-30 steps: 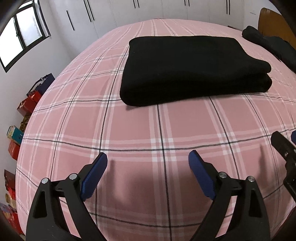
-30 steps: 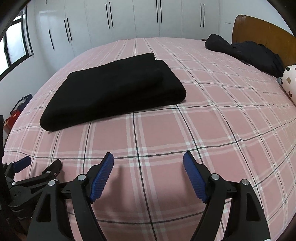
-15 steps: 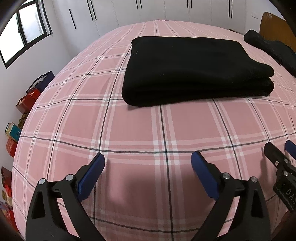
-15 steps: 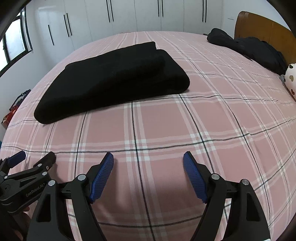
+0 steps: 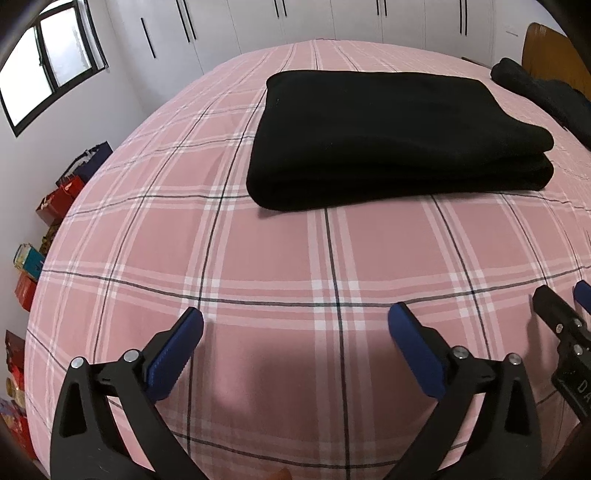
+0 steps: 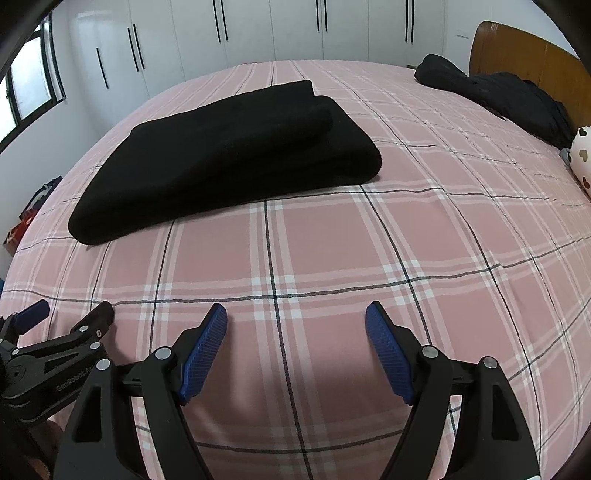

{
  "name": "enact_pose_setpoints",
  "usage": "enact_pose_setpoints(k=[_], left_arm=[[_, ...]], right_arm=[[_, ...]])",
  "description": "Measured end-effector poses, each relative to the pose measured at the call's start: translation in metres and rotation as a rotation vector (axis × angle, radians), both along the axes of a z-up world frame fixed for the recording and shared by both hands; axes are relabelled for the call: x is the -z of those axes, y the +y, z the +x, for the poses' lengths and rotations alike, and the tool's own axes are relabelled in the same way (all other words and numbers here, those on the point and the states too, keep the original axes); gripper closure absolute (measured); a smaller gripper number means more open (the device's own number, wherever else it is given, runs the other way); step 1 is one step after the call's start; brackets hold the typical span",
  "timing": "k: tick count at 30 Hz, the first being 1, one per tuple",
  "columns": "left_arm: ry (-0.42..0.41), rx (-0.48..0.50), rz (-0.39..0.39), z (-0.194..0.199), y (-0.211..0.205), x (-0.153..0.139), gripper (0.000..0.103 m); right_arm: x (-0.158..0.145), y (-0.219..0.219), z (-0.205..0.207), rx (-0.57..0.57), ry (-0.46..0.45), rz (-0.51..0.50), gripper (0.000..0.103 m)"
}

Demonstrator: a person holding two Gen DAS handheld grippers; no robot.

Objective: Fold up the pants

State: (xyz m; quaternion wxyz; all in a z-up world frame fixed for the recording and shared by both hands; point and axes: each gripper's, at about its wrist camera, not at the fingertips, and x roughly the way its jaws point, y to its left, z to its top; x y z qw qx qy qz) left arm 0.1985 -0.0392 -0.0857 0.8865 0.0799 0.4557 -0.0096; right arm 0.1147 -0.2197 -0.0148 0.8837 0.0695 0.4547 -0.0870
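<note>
Since a second ago the left gripper (image 5: 295, 325) has been spreading its jaws wider, with only bare bedcover between them; the folded pants (image 5: 391, 136) lie where they lay. Both tongs hang over the near edge of the bed (image 5: 332, 258), side by side and well short of the pants. The right gripper (image 6: 295, 319) also stands spread, pinching nothing.

One pair of black pants rests folded into a thick rectangle toward the middle of the pink plaid bed, nearer its left side. One other dark garment (image 6: 491, 96) lies heaped at the far right corner by the wooden headboard (image 6: 532, 59). One heart-print pillow (image 6: 581, 158) shows at the right edge. Nothing lies between the grippers and the pants. White wardrobe doors (image 6: 295, 29) line the far wall; several red boxes and bags (image 5: 48, 221) stand on the floor along the left side under one window (image 5: 48, 62).
</note>
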Motion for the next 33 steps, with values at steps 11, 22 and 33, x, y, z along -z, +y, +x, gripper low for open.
enact_pose_setpoints(k=[11,22,33], left_arm=[[-0.001,-0.002,-0.006,0.001,0.002,0.0,0.005],[0.027,-0.014,-0.082,0.009,0.012,0.004,0.005],[0.029,-0.017,-0.076,0.008,0.007,0.004,0.005]], right_arm=[[0.0,0.005,0.0,0.002,0.002,-0.002,0.027],[0.0,0.007,0.0,0.005,0.004,-0.002,0.027],[-0.001,0.008,0.0,0.007,0.007,-0.002,0.027]])
